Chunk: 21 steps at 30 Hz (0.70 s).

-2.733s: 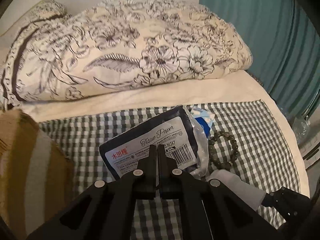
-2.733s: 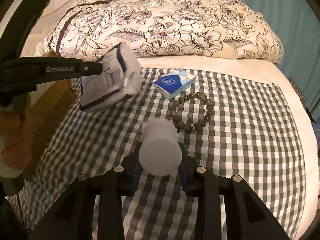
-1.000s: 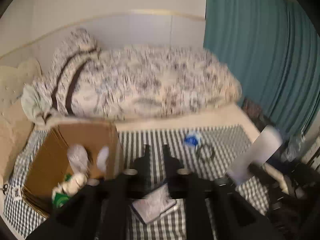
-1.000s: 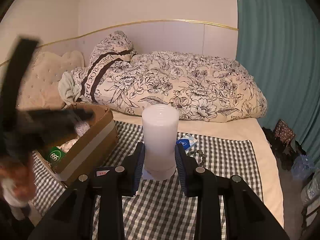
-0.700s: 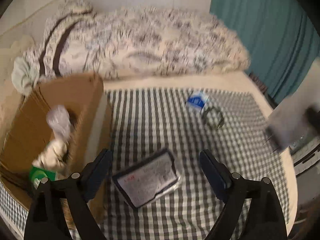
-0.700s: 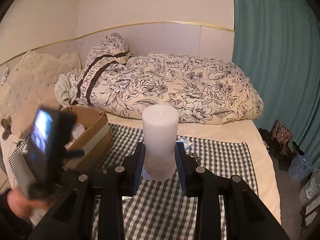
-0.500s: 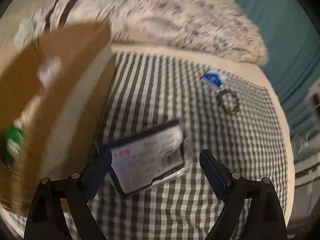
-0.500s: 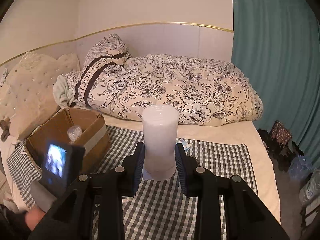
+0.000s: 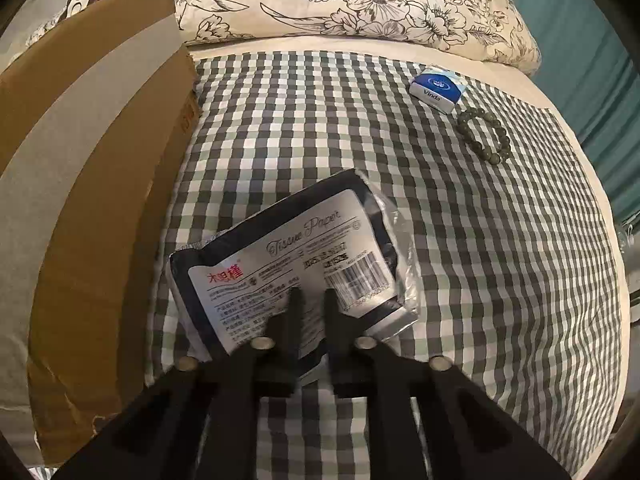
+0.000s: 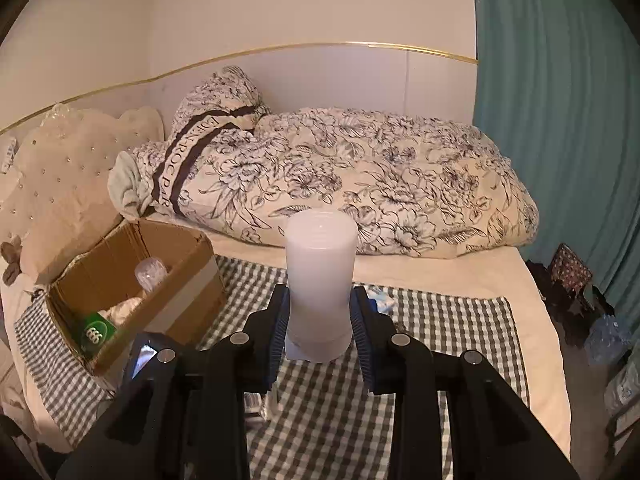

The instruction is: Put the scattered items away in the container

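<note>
The left gripper [image 9: 310, 300] points steeply down with its two black fingers drawn almost together on the near edge of a flat dark-blue plastic pack of tissue paper with a white printed label [image 9: 296, 256]; the tips sit on the label near its lower edge, and the pads appear to pinch the wrapper there. The pack lies flat on the green-and-white checked cloth [image 9: 460, 240], just beside the side wall of the open brown cardboard box [image 9: 100, 160] that serves as the container, not yet inside it

The pack looks light and soft: loose, shiny film around a squashy block of tissue. A grip on the film alone is likely to slip or let the pack swing and droop, so a bite that takes in the edge of the tissue block itself should hold better. Nothing in it is fragile

Farther across the cloth lie a small blue-and-white pocket tissue packet [image 9: 438, 88] and, near it, a bracelet of dull green round beads [image 9: 484, 140], both well apart from the box

The right gripper [image 10: 319, 340] is part-way closed around a translucent white plastic cylindrical bottle [image 10: 321, 276], upright between its blue pads and held above the cloth. It seems stiff, light and smooth, best clamped across its middle. In this view the box [image 10: 176, 300] already holds a few items
</note>
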{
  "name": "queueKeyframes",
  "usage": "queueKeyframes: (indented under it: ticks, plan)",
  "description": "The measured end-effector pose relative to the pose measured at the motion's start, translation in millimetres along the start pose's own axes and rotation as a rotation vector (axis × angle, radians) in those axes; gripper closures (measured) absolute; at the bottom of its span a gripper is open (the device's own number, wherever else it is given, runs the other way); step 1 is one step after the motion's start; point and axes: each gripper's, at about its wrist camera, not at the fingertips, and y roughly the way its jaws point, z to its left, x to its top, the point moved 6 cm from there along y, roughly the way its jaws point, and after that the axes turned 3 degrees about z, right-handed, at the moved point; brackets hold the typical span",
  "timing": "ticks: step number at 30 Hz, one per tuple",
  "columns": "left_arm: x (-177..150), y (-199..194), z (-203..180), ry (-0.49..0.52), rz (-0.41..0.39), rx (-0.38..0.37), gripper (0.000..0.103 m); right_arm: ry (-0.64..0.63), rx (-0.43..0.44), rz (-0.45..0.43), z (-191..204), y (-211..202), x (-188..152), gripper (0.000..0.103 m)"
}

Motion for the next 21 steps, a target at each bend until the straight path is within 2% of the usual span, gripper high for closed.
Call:
queueKeyframes:
  ticks: [2,7,15,19,21]
  plan:
    - [-1.1,-5.2,-1.5,-0.002,-0.005,-0.029,0.103,-0.008,0.006,-0.007,4.6,-0.5,3.0,0.072]
    - [-1.0,-31.0,-8.6,0.039,-0.080,-0.024,0.103,-0.026,0.025,-0.026,15.1,-4.2,11.6,0.072]
    - [-2.1,-78.9,-0.7,0.033,-0.184,-0.018,0.103,-0.048,0.062,-0.066,36.3,-15.2,27.0,0.072]
    - [-6.0,-86.5,6.4,0.018,-0.191,-0.028,0.103,-0.065,0.079,-0.080,50.6,-21.9,32.4,0.072]
    - [-10.2,-80.2,11.2,-0.004,-0.150,-0.063,0.101,-0.074,0.082,-0.088,56.1,-25.5,34.8,0.072]
